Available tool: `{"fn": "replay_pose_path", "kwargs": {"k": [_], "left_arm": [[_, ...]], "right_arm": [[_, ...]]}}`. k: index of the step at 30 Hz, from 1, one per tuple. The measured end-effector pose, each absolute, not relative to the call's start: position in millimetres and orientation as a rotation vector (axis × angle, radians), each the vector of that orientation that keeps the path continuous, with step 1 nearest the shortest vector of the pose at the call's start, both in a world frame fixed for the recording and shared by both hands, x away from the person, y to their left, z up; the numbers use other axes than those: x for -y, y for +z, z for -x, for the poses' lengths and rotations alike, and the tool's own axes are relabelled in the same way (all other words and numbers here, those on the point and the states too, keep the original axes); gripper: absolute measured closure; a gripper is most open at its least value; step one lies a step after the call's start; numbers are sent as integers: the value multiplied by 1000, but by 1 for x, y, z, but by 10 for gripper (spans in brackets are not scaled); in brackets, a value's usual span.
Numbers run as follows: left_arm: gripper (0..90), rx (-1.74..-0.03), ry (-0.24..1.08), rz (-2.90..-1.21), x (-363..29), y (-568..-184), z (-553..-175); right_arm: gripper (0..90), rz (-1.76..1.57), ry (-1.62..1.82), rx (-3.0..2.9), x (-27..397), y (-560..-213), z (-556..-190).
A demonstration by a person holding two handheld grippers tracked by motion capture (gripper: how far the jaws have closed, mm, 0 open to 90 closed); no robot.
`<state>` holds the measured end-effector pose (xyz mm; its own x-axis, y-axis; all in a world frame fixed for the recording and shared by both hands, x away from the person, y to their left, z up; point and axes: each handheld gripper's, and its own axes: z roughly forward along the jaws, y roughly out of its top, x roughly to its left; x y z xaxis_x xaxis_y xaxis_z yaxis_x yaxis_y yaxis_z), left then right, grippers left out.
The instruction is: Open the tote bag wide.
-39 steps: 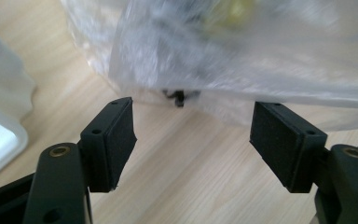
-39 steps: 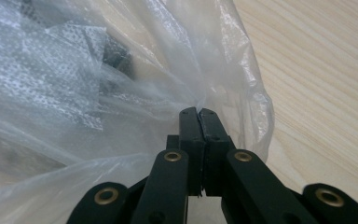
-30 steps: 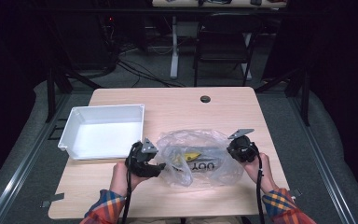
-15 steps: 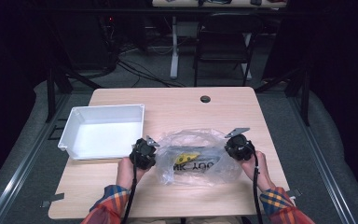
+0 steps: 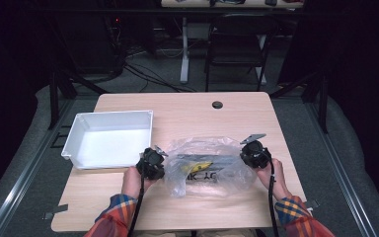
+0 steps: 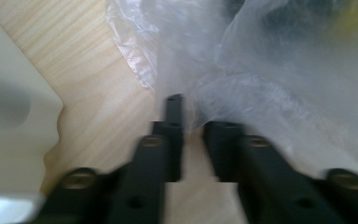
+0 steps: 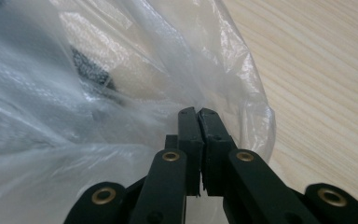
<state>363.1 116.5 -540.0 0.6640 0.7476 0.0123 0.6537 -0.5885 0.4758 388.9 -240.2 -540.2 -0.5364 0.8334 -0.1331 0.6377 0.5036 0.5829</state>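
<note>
At mid-table, the plastic bag (image 5: 208, 165) lies flat; right gripper (image 7: 198, 112) pinches its edge, while left gripper (image 6: 192, 122), jaws just reopened and part-open, needs a deeper bite before pulling

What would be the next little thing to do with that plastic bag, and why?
Probably close the left gripper on the near edge of the plastic bag. Its fingers have just been opening and stand apart at the film without pinching it, while the right gripper is shut on the bag's other side. With both sides held, the bag could be lifted or spread, perhaps toward the white bin.
</note>
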Motion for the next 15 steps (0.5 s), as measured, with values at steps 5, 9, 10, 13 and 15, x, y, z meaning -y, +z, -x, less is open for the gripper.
{"fn": "replay_pose_path", "kwargs": {"k": [5,9,10,13,15], "left_arm": [[442,-1087,257,-2382,-135,-512,-340],[377,-1076,249,-2373,-143,-499,-329],[359,-1074,253,-2375,-146,-496,-326],[334,-1078,265,-2330,-155,-484,-320],[319,-1077,286,-2295,-157,-475,-318]], "right_arm": [[887,-1210,709,-2356,241,-532,-382],[888,-1205,732,-2364,239,-529,-379],[888,-1207,741,-2357,238,-529,-379],[888,-1211,748,-2361,238,-527,-378],[888,-1205,755,-2360,237,-526,-378]]}}
